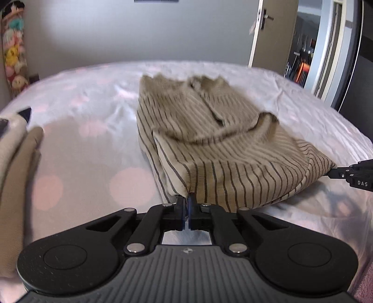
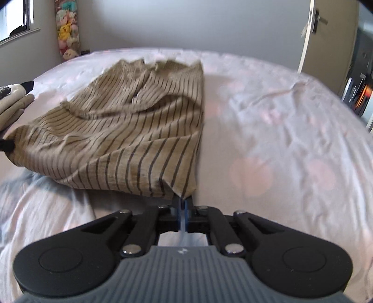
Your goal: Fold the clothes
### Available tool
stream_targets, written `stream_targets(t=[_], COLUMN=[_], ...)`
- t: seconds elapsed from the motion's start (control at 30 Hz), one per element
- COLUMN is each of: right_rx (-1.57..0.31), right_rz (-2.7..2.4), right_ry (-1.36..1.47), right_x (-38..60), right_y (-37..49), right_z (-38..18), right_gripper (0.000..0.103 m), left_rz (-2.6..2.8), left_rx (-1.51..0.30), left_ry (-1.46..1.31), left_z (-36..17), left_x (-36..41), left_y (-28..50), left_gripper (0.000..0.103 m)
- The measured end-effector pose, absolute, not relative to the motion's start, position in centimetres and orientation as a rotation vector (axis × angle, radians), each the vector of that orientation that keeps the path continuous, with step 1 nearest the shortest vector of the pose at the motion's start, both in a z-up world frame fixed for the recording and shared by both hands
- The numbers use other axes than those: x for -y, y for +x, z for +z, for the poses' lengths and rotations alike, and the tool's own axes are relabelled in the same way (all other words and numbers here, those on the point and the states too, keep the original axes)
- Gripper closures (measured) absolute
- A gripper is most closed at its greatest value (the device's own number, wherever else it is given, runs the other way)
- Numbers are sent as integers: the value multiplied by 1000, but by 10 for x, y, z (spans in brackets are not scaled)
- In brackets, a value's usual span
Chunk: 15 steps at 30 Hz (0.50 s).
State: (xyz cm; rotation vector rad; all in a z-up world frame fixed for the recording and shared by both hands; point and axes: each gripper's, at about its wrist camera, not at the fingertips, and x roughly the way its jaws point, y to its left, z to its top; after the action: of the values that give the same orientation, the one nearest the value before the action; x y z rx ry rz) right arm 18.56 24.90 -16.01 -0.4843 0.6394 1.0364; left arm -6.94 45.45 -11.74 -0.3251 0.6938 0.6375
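Tan striped shirt (image 1: 223, 144), just the one, lying half-folded on the pale pink bed sheet (image 1: 93, 144). Two grippers: the left gripper (image 1: 186, 202) is clamped on the shirt's near left corner, the right gripper (image 2: 185, 202) pinches the near right corner. Only the right wrist view catches the window (image 2: 14, 21); both show a stack of plush toys (image 2: 66, 35) and one open door (image 1: 272, 32).

Striped garment (image 1: 233, 149): soft woven cloth, matt, looking slightly fuzzy at its far edge. Bed sheet (image 2: 279, 130): thin, smooth cloth, creasing finely. Left tool (image 1: 186, 205) and right tool (image 2: 184, 204): matt black plastic showing shiny metal pivot pins and ribbed grey bodies.
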Motion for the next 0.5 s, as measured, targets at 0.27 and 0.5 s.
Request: stream_targets(t=[0.27, 0.5], right_rx=[-752, -771], right_rz=[861, 979], right_ry=[-531, -363], right_x=[-252, -238], right_y=[207, 216], right_z=[-175, -163], right_gripper=[103, 93], left_rz=[689, 660], left_rx=[-814, -741], left_ry=[-381, -343], left_z=[-141, -126], left_x=[-472, -465], left_y=[-72, -85], left_gripper=[102, 58])
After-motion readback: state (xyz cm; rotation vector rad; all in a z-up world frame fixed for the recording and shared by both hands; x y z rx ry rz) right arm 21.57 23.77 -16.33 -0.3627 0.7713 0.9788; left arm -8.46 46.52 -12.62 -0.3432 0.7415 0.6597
